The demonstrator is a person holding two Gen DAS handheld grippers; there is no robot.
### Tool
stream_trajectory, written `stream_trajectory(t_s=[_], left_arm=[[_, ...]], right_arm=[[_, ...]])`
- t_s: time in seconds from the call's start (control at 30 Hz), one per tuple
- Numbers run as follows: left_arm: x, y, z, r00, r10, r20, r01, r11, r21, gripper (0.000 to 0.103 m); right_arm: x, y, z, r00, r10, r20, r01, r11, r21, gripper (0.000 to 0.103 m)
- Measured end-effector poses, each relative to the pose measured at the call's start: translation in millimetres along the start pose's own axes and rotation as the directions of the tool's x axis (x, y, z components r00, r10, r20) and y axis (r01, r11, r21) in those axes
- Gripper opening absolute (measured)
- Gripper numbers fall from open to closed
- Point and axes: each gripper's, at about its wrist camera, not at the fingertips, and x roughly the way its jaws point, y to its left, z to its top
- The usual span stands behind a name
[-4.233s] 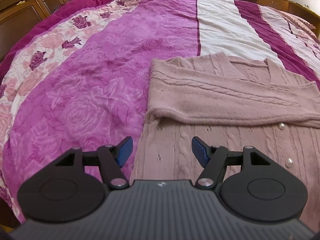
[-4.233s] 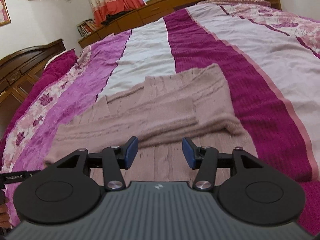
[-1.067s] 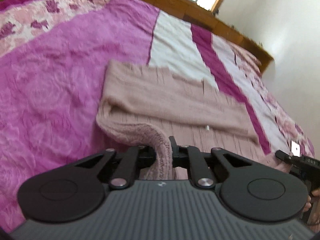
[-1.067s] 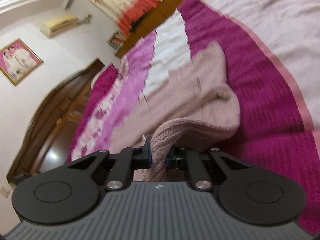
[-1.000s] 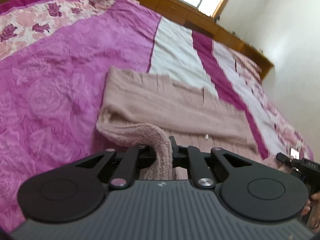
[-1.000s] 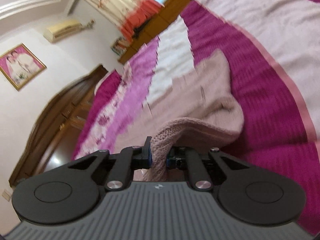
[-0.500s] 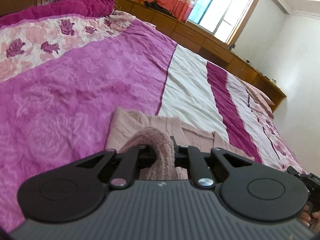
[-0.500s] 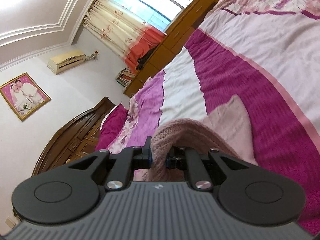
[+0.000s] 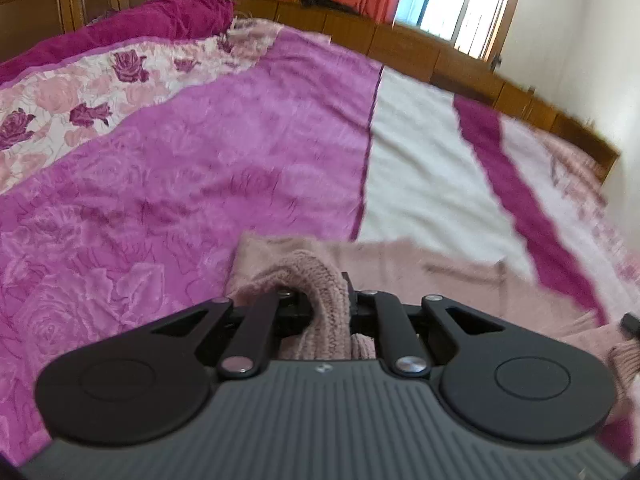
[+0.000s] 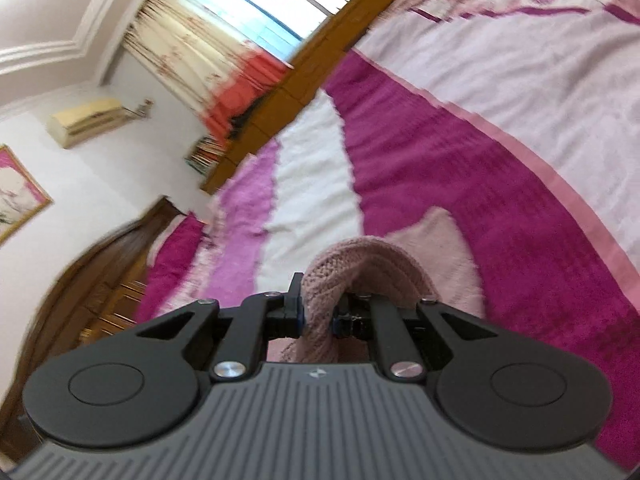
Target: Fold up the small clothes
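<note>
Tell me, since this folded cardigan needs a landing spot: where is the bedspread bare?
Bare bedspread lies beyond and left of the cardigan, up to the floral band; the white stripe ahead is free too. Crowded only near both tools, left and right.

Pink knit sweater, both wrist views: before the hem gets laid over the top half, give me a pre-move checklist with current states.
1. Left tongs shut on the pink knit sweater: ok.
2. Right tongs shut on the same sweater: ok.
3. Top edge of the sweater lying flat on the bedspread: ok in the left view.
4. Both held corners at level height: cannot tell.
5. Sleeves tucked under the fold: cannot tell, hidden.
6. Sharp view for alignment: not ok, both blurred.
</note>
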Motion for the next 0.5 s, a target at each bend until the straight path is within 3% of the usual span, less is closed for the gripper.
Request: stream_trajectory(t_s=[0.23,0.47,0.5], left_arm=[[41,11,-23,0.995,0.063,-0.073,-0.060,0.997,0.052,0.014],[39,12,-28,0.996,0.058,-0.066,-0.052,0.995,0.086,0.014],[37,11,-28,0.996,0.059,-0.065,-0.052,0.994,0.092,0.015]], right_arm=[[32,-30,-17,0.992,-0.118,-0.047,0.116,0.992,-0.043,0.013],[41,-32,-27,0.990,-0.139,-0.034,0.136,0.987,-0.088,0.014],[38,-31,-26,0.990,-0.138,-0.034,0.135,0.987,-0.086,0.019]])
